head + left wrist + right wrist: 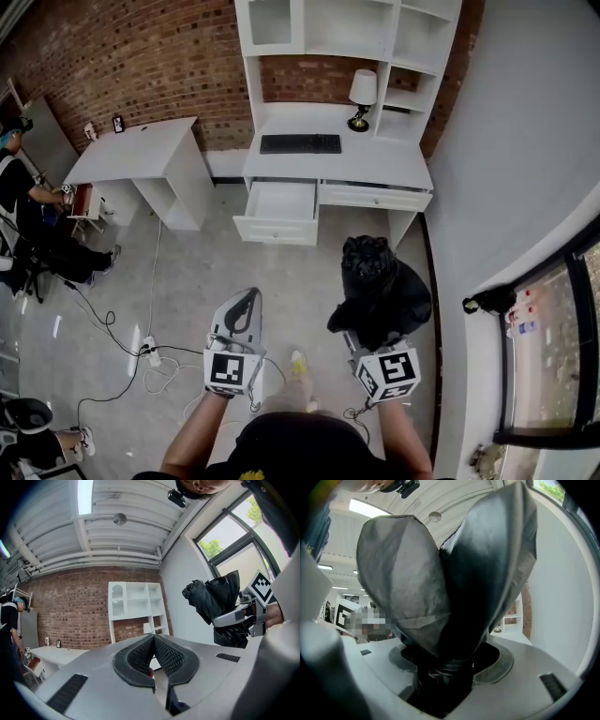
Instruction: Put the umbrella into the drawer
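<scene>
A black folded umbrella [380, 286] stands up out of my right gripper [366, 334], which is shut on its lower end. In the right gripper view the umbrella's cloth [450, 588] fills most of the picture and the jaws close round its base. My left gripper [246, 302] hangs beside it over the floor, shut and holding nothing; its pads [164, 656] meet at the tips in the left gripper view. The open drawer [278, 211] juts from the white desk [375, 169] ahead, at the left under the top. It looks bare inside.
A keyboard [300, 143] and a lamp [362, 94] sit on the desk under white shelves. A second white desk [141, 150] stands left, with a seated person [28, 216] beyond. Cables and a power strip [150, 352] lie on the floor left. A window [553, 347] is on the right.
</scene>
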The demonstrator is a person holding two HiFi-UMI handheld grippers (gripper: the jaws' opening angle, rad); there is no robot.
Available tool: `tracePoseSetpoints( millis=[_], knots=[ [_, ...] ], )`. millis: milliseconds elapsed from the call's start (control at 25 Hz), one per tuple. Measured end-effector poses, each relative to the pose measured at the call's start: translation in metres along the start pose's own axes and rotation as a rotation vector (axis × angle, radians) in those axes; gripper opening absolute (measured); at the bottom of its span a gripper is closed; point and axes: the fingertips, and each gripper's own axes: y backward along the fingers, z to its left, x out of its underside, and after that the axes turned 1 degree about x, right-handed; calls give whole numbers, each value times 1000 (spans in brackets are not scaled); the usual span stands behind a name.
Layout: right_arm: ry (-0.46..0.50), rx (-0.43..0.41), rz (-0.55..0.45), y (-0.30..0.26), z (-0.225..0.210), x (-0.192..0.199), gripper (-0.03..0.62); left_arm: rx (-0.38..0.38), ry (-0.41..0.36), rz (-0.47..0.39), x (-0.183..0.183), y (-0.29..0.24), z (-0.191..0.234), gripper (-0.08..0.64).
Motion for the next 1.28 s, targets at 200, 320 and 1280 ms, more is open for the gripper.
tracePoseSetpoints(
  millis=[200, 320, 1280],
  knots=[
    [-60, 42, 2, -27, -24, -8, 268, 33, 14, -28, -8, -50, 12, 15],
    [-97, 48, 13, -41, -29, -9, 268, 36, 27, -47, -13, -75, 27, 15],
    [-15, 85, 47, -195, -50, -34, 268, -78, 130, -75, 15, -160, 171, 15]
  ],
)
